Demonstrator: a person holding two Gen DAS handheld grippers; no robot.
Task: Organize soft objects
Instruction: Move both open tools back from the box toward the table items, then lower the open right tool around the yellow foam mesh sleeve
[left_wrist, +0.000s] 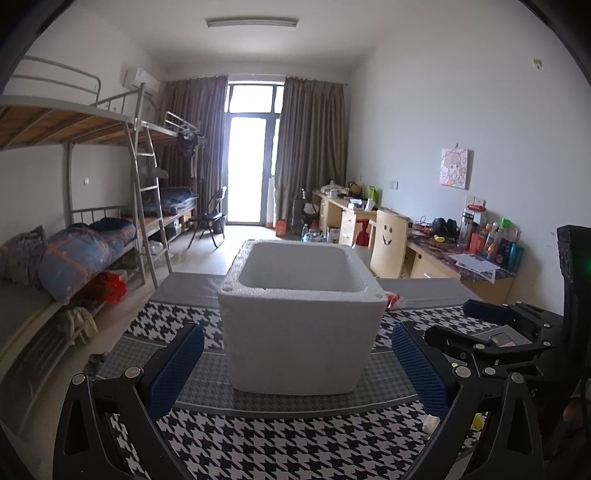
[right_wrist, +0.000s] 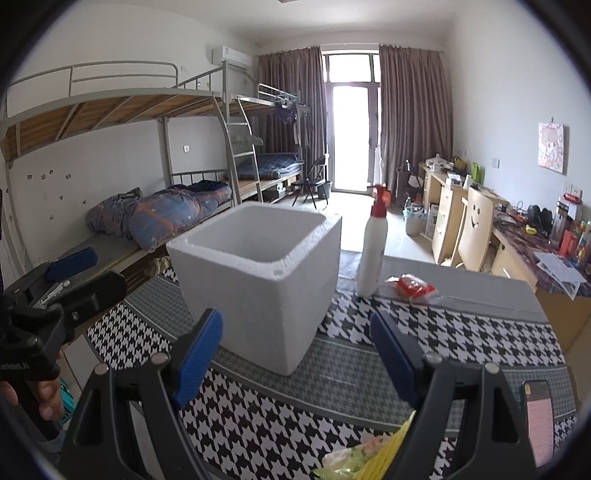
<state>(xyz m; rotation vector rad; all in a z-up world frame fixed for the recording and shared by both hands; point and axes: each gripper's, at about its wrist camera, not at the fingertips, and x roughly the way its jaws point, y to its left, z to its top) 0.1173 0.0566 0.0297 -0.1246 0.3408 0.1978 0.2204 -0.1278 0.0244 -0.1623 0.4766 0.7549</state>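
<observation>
I'm holding both grippers wide open and empty — the right gripper (right_wrist: 295, 363) sits nearest the crinkly yellow packet (right_wrist: 369, 456) just below its fingertips, the foam box (right_wrist: 258, 280) standing ahead, the left gripper (left_wrist: 295, 365) squarely facing it.

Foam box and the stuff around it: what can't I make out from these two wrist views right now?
- Foam box floor: both views, hidden by its own walls.
- Red packet: left wrist view, mostly behind the box; print too small.
- Yellow-green bag: right wrist view, cut off by bottom edge and right gripper.
- Phone screen: blurred.
</observation>
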